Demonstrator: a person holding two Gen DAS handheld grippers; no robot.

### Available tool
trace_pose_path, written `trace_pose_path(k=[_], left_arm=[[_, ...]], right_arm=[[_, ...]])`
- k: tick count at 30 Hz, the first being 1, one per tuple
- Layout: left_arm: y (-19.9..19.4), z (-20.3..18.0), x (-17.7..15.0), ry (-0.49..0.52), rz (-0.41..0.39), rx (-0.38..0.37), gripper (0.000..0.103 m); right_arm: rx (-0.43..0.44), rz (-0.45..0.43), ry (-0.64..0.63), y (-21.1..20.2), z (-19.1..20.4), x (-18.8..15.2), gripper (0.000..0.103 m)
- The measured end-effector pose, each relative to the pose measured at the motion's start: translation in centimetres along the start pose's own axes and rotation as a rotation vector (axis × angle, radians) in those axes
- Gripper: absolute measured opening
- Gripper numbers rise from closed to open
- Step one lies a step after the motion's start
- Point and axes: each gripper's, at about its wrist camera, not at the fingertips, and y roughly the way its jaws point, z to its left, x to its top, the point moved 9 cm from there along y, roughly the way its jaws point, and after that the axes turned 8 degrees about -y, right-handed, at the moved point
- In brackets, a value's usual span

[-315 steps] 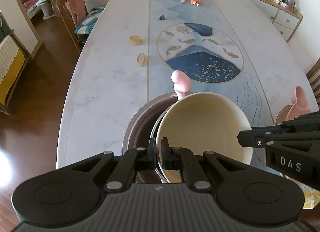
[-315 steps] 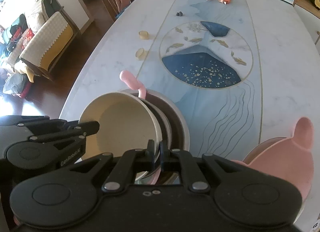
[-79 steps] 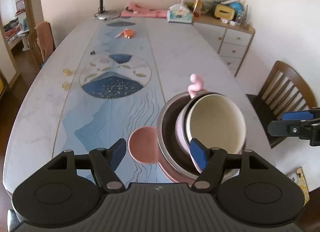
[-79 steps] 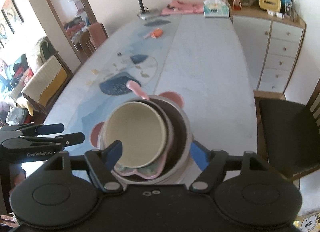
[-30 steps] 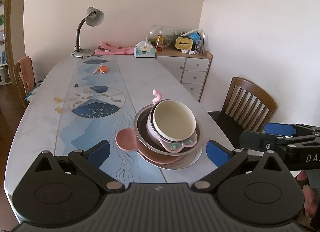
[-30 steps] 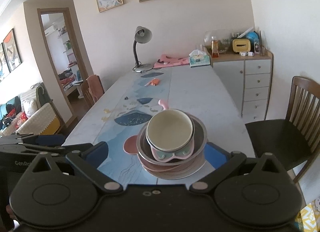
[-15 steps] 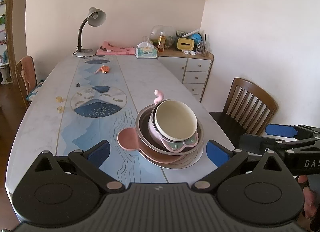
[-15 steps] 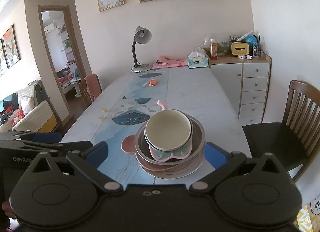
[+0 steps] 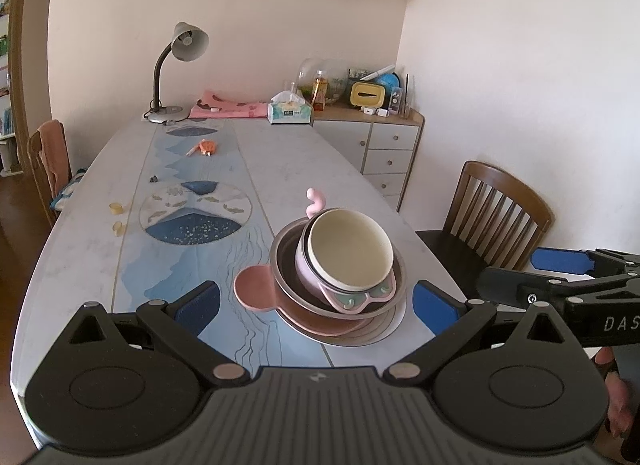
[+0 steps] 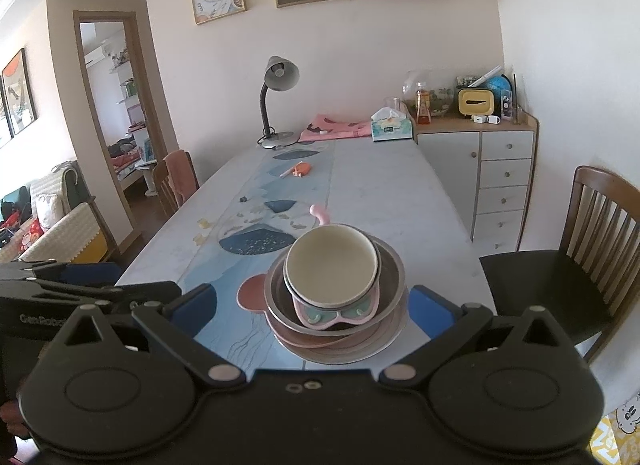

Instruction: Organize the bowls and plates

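Note:
A stack of dishes stands near the table's near right edge. A cream bowl sits on top, tilted, inside a pink bowl with a curled handle. Below are a metal bowl, a pink eared plate and a pale plate. My left gripper is open and empty, held back above the stack. My right gripper is open and empty, also held back. The right gripper shows in the left wrist view at far right.
The long marble table holds a desk lamp, a tissue box, a pink cloth and small orange items. A wooden chair stands right of the stack, a drawer cabinet behind it.
Both grippers have let go of the dishes, opened wide and drawn back and up from the stack. In the last half second they hardly move.

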Motion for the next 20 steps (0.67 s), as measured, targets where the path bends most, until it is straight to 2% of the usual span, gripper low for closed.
trace_pose_path(k=[20], left_arm=[[0.3, 0.2, 1.1, -0.016, -0.028, -0.016, 0.103]], right_arm=[[-0.011, -0.003, 0.004, 0.4, -0.4, 0.5, 0.103]])
